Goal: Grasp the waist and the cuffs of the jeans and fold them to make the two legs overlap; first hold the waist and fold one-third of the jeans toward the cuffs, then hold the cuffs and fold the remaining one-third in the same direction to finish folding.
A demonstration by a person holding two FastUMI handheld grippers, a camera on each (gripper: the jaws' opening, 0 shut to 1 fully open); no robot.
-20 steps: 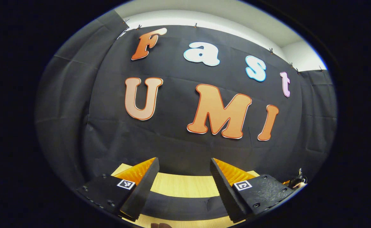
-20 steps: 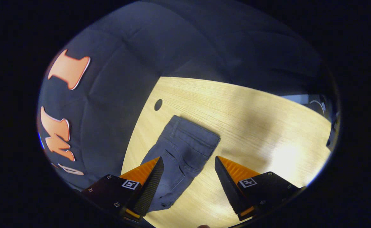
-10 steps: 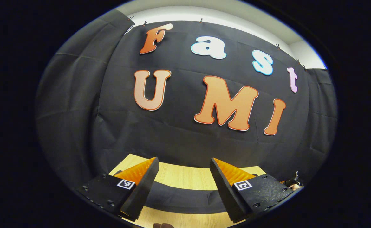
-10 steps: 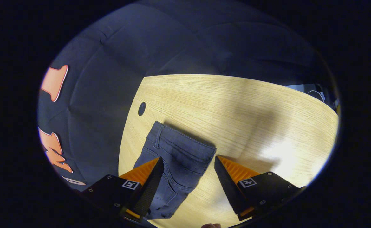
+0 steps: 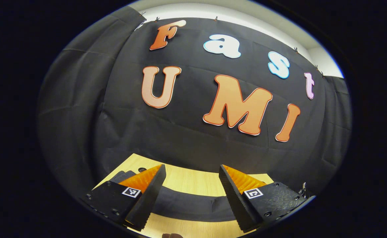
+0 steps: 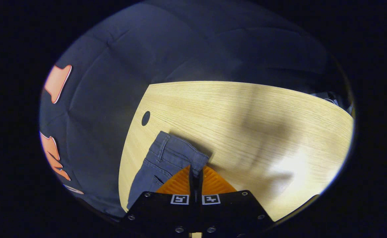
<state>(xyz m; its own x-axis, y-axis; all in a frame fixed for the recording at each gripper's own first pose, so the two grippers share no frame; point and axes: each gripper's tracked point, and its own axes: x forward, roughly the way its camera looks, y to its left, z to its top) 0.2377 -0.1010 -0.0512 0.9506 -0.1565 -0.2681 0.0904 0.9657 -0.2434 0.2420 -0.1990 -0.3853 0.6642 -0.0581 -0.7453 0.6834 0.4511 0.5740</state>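
In the right gripper view the right gripper (image 6: 196,172) sits at the bottom centre of the frame with its two fingers brought together, pinching the near corner of the waist of the jeans (image 6: 167,158); the grey denim lies flat on the wooden table (image 6: 246,125), spreading from the fingertips toward the lower left of the frame, with a belt loop and a pocket seam visible; a small dark round hole (image 6: 145,118) in the tabletop sits just above and left of the waistband, apart from the cloth; a soft shadow falls across the wood at centre right. In the left gripper view the left gripper (image 5: 191,180) is at the bottom of the frame, its fingers spread wide with nothing between them; beyond and below them a dark band of jeans fabric (image 5: 187,206) runs across the table (image 5: 187,180), and a dark folded edge shows at lower left beside the left finger.
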